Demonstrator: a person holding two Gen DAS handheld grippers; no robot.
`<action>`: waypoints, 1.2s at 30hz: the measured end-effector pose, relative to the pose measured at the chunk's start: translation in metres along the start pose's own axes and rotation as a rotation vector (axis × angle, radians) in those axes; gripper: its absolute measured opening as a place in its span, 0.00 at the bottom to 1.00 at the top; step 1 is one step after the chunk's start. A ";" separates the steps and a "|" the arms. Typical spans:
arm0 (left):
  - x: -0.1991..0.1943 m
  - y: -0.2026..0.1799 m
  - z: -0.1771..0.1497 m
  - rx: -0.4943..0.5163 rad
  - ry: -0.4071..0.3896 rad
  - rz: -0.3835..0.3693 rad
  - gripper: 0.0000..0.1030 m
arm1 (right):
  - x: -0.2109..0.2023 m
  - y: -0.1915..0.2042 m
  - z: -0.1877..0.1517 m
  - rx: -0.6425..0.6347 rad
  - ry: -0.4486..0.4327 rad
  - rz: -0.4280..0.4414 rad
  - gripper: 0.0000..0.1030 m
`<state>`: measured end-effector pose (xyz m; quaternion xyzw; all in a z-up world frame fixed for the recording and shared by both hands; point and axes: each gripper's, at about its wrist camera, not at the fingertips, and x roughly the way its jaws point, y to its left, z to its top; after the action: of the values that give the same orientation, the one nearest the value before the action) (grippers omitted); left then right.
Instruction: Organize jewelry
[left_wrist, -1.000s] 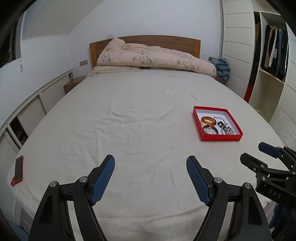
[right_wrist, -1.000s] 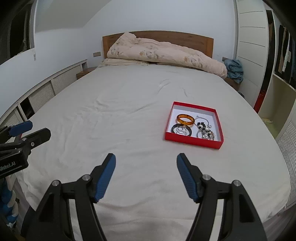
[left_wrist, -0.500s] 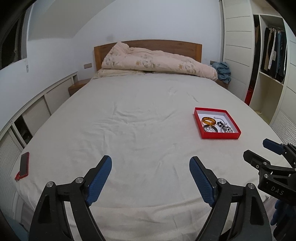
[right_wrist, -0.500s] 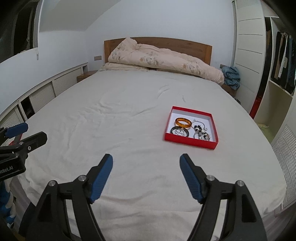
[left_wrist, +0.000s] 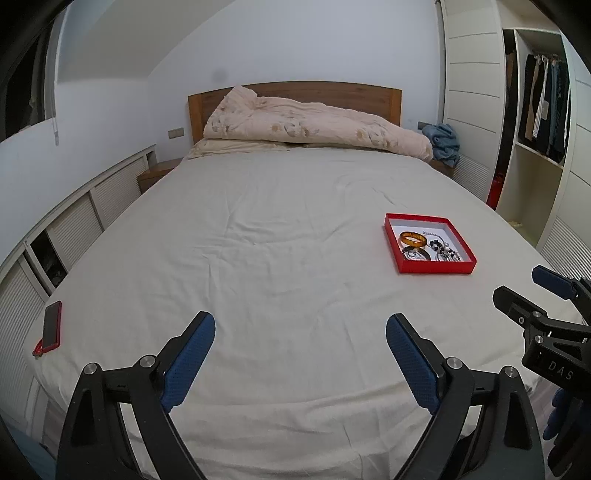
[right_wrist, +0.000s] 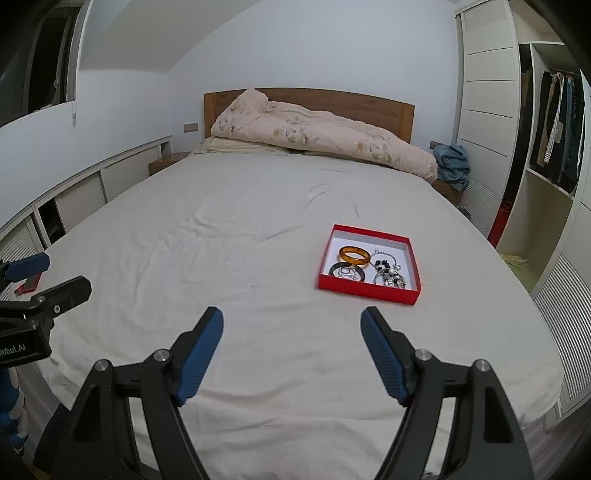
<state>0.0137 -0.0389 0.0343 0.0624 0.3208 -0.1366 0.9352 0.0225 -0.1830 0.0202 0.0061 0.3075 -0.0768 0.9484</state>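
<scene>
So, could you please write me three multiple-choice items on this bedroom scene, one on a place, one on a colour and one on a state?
1. Where does the amber bangle lie?
A. in the red tray
B. on the bare sheet
C. on the folded quilt

2. What colour is the case of the phone at the bed's edge?
A. green
B. red
C. white

3. How does the right claw stand?
A. shut on the bangle
B. shut on the tray's rim
C. apart, with nothing between its pads

Answers:
1 A: the bangle sits inside the tray's walls, beside a dark ring and a beaded piece.
2 B: a red rim frames the dark screen.
3 C: only bed sheet shows between the blue pads.
</scene>
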 end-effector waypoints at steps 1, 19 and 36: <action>0.000 0.000 0.000 -0.001 0.001 0.000 0.90 | 0.000 0.000 0.000 -0.002 -0.002 -0.001 0.74; 0.008 0.005 -0.008 -0.011 0.027 -0.014 0.91 | 0.008 -0.001 -0.004 -0.012 0.022 -0.004 0.74; 0.026 0.003 -0.016 -0.011 0.067 -0.022 0.91 | 0.024 -0.004 -0.015 -0.004 0.057 -0.003 0.74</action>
<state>0.0250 -0.0379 0.0061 0.0580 0.3534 -0.1430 0.9226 0.0322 -0.1890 -0.0054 0.0061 0.3347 -0.0776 0.9391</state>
